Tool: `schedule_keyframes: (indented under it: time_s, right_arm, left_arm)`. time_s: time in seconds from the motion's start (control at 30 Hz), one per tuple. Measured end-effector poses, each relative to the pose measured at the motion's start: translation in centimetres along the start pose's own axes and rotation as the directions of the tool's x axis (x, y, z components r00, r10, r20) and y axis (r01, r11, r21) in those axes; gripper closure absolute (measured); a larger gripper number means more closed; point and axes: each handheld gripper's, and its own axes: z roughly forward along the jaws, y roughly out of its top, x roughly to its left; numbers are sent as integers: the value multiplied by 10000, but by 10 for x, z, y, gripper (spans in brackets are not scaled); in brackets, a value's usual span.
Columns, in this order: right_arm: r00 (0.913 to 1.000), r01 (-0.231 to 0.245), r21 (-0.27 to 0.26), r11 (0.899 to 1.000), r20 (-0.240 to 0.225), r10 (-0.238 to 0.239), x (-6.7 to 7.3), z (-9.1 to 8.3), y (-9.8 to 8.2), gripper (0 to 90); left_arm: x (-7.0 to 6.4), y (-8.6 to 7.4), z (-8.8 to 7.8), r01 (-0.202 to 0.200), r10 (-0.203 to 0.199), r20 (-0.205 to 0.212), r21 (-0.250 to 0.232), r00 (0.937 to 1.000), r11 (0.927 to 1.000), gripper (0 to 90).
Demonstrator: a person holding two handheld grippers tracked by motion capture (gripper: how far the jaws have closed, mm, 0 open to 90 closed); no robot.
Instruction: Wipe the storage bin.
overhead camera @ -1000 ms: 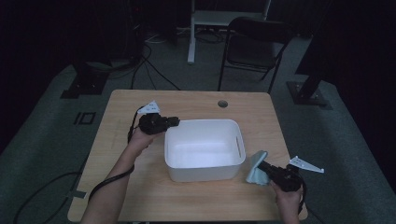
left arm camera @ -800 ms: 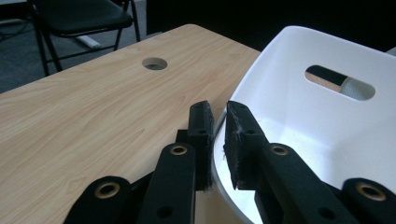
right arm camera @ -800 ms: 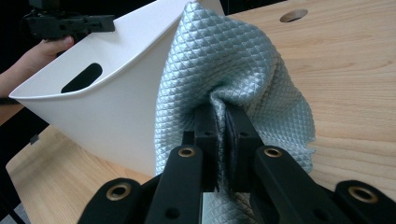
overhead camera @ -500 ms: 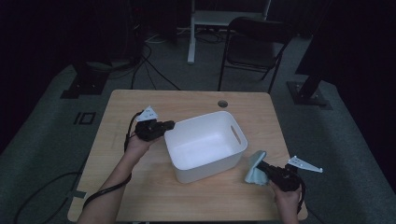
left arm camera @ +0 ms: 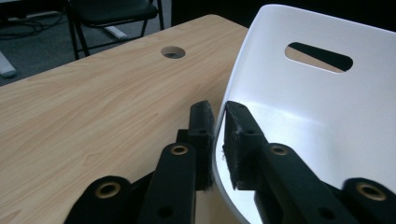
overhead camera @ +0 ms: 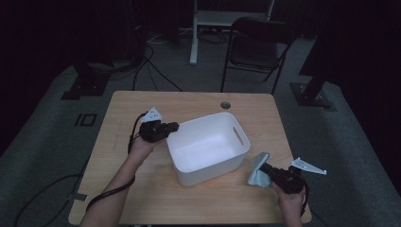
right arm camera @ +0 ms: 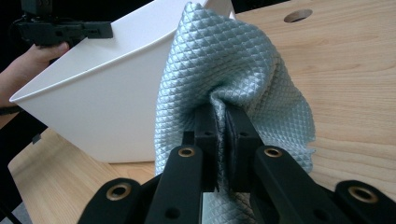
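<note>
Nearest the person, at the front right of the wooden table [overhead camera: 142, 189], the right gripper [overhead camera: 267, 169] pinches a pale blue quilted cloth [overhead camera: 257, 170]: in the right gripper view its jaws are pressed together on a gathered fold of the cloth [right arm camera: 233, 70], which bunches up above the pads [right arm camera: 205, 122] and drapes down past them on both sides onto the table. Just beyond the cloth and to the left of these jaws stands a white plastic tub [overhead camera: 208, 146], its near wall [right arm camera: 107, 112] rising close behind the fabric. The tub sits tilted and skewed on the table between the two grippers. At its far left corner, the left gripper [overhead camera: 171, 126] grips the rim: in the left gripper view the tub's thin white wall [left arm camera: 327, 116] runs between the two black pads [left arm camera: 237, 135], one pad outside and one inside, both pressing on it. Across the tub from these jaws, the opposite wall has an oval handle slot [left arm camera: 318, 56]. Farther off, past the tub, a round cable hole [overhead camera: 225, 105] is cut in the tabletop, and behind the table a dark folding chair [overhead camera: 257, 47] stands on the floor.
</note>
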Motion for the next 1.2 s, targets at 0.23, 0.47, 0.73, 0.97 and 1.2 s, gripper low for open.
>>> schedule_keyframes:
  time_s: [0.23,0.47,0.73,0.97,1.2]
  right_arm:
    - [10000,4,15,10000,-7,-4,0,1,0,850]
    - [9999,57,13,10000,-134,-57,4,3,1,850]
    - [9999,30,64,10000,-166,-29,4,5,0,850]
    - [9998,89,147,9999,-181,-86,6,8,-1,850]
    - [9997,105,126,9999,-211,-102,7,8,-1,850]
  left_arm:
    - [-12,-4,-7,50,-47,-383,67,9993,10000,853]
    - [-26,-12,-20,219,-209,-836,110,9963,9997,857]
    - [-32,-21,-34,586,-585,-926,-21,9940,9983,853]
    - [-37,-26,-36,570,-582,-1247,-132,9905,9983,849]
    - [-42,-29,-32,509,-547,-1569,-282,9861,9983,841]
